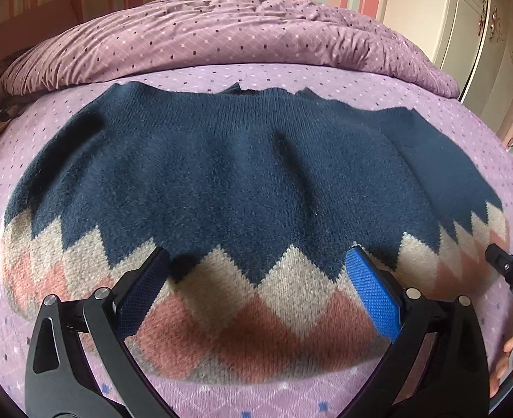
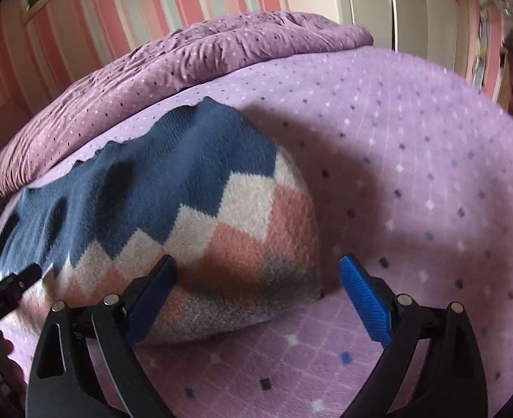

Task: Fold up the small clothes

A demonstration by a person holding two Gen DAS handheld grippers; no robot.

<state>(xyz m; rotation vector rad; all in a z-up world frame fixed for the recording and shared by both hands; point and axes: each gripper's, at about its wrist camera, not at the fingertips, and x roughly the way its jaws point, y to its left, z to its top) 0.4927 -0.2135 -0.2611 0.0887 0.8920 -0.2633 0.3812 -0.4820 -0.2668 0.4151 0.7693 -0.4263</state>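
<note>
Knitted sweater spread flat on the bed, over a lilac cover with small diamonds; navy upper part toward the far edge, zigzag bands of cream, pink and grey along the hem toward the near edge. Rumpled purple quilt heaped along the far edge, just beyond the sweater. Left tongs spread wide, low over the middle of the hem, blue pads either side of the pink and cream zigzags, pinching nothing. Right tongs also spread wide, at the hem's right corner: one pad over the knit, the other over bare cover. Striped pink wall behind the bed.
</note>
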